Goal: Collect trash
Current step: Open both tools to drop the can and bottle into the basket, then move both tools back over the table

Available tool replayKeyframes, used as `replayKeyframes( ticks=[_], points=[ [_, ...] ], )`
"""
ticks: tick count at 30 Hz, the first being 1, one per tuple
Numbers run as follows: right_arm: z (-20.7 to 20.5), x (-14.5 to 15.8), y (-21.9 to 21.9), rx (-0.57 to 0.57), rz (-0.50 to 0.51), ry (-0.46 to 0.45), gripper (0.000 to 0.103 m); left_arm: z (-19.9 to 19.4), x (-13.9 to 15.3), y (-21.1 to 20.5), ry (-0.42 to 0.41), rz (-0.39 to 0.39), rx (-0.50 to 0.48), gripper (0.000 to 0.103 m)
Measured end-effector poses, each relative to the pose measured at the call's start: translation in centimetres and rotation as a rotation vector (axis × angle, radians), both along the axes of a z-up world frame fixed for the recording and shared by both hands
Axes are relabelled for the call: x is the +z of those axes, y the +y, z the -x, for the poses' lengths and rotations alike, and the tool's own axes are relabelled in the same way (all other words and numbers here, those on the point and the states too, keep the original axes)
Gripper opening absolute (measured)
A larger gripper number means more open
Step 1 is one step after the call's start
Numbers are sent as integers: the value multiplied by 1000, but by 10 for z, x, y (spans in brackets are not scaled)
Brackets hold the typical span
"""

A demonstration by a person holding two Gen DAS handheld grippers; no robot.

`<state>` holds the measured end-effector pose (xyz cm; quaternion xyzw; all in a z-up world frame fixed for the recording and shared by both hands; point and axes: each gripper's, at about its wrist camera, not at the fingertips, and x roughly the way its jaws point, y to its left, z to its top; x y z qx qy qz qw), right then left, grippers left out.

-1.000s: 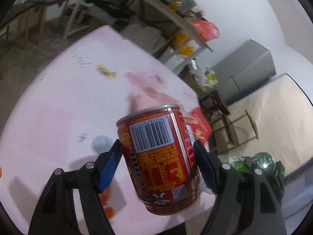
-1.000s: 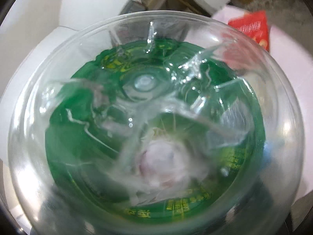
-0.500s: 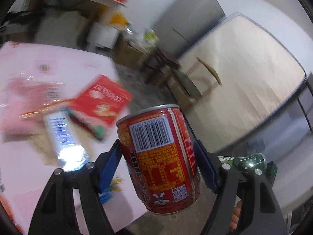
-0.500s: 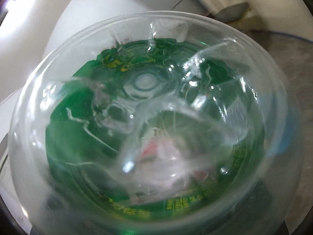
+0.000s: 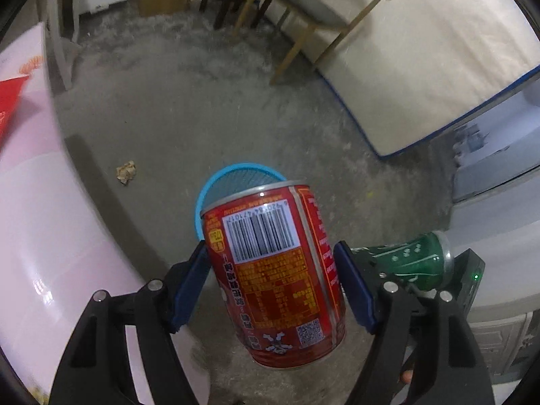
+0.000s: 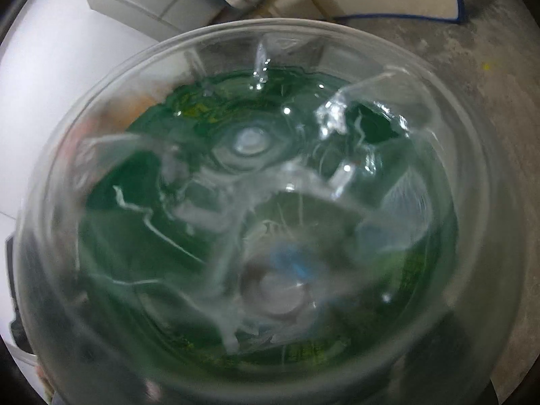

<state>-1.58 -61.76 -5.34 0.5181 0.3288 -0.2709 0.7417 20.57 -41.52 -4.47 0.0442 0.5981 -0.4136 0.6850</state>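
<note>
Blue bin [image 5: 241, 182] now behind red can [image 5: 275, 276].

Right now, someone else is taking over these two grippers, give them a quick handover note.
Left gripper: shut on the red can, held above the floor with the blue bin just beyond it.
Right gripper: hidden behind the green plastic bottle filling its camera; the left view shows that bottle carried beside the can.
Done: both items picked up, near the bin.
Left: drop both in; a crumpled paper lies on the floor, a red packet on the pink table.
</note>
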Motion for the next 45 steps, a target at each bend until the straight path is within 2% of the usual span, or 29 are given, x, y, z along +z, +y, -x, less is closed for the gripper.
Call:
replayKeyframes(
  ticks=[2,5,8,11,14,17,29,33,37,41,43,45],
  points=[
    [-8,-23,-6,5,-35,11,58,-5,-14,-16,11,-21,1,73],
    [-24,-60,-24,-6,-83,51,71,-10,-27,-32,36,-20,11,83],
    [-20,-91,-34,-37,-126,97,73,-10,-26,-29,39,1,38,83],
    [-40,-95,-33,-46,-129,92,73,-12,-20,-14,43,28,32,83],
    [-42,-81,16,-25,-99,102,73,-13,-8,0,25,51,32,83],
    [-37,-60,35,-3,-59,113,73,-13,6,23,14,83,42,83],
    [6,-34,72,50,31,86,73,12,71,114,-130,209,51,83],
    [1,-2,95,109,88,62,75,32,93,156,-200,271,41,84],
    [-17,44,133,205,225,48,84,50,103,211,-282,312,72,92],
    [-51,93,185,329,403,78,95,61,105,275,-361,279,165,97],
    [-71,116,214,394,494,90,95,61,105,307,-365,267,212,97],
    [-93,139,247,467,568,64,95,61,103,338,-362,251,267,97]
  ],
)
